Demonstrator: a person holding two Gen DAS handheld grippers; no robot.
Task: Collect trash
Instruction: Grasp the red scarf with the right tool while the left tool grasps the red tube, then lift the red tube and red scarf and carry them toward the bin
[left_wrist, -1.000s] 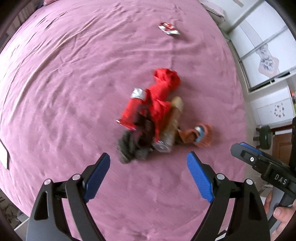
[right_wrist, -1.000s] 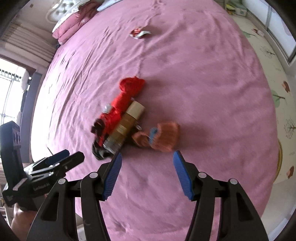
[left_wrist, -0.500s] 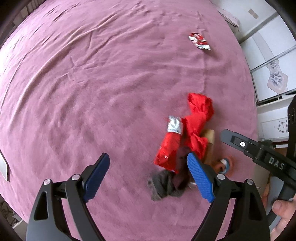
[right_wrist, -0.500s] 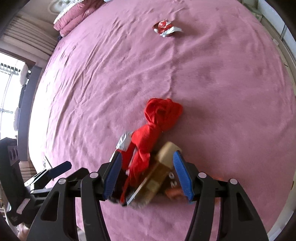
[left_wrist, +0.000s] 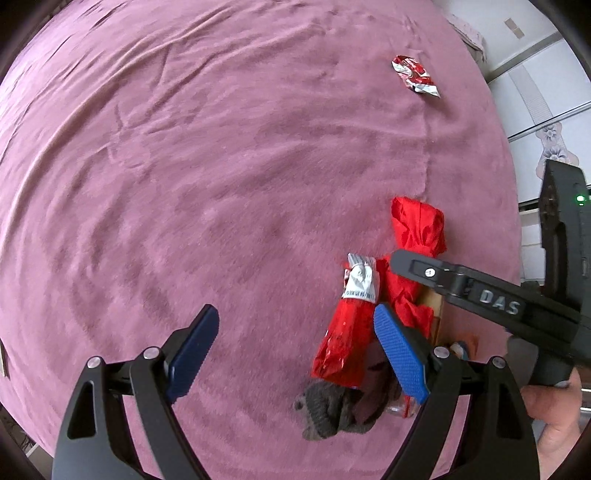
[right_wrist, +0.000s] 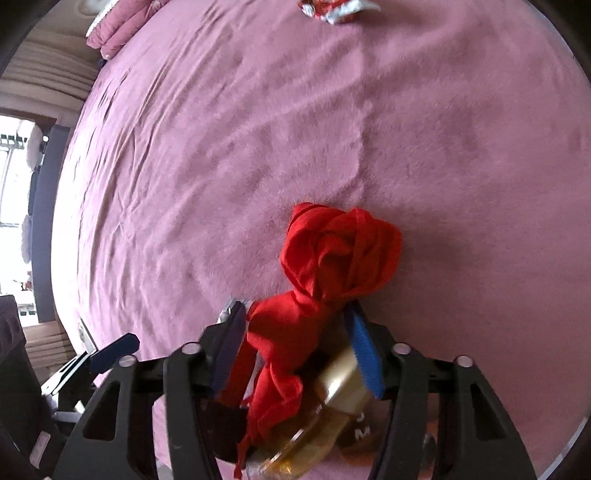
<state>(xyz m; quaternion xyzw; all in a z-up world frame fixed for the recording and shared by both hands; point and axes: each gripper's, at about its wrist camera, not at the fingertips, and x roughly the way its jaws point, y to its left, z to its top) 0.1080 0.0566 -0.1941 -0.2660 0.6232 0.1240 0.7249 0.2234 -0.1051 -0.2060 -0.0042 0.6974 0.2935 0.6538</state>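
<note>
A pile of trash lies on the pink bedspread (left_wrist: 221, 184): a crumpled red bag (right_wrist: 332, 254), a red foil wrapper (left_wrist: 347, 332) with a silver end, a gold bottle (right_wrist: 332, 413) and a dark grey cloth (left_wrist: 328, 410). My right gripper (right_wrist: 295, 350) is open, its jaws straddling the red bag and the bottle's cap. It shows in the left wrist view (left_wrist: 461, 284) over the pile. My left gripper (left_wrist: 295, 354) is open and empty, its right pad beside the foil wrapper. A crumpled red-and-silver wrapper (left_wrist: 415, 75) lies far off; it also shows in the right wrist view (right_wrist: 332, 9).
The bedspread is wrinkled and spreads to the left. A pink pillow (right_wrist: 110, 33) lies at the far end. White wardrobe doors (left_wrist: 535, 92) stand past the bed's right edge. A window (right_wrist: 14, 184) is at the left.
Both grippers have moved forward. My right gripper has closed in on the pile and now straddles the red bag and bottle. My left gripper has shifted left, so the pile sits at its right.
</note>
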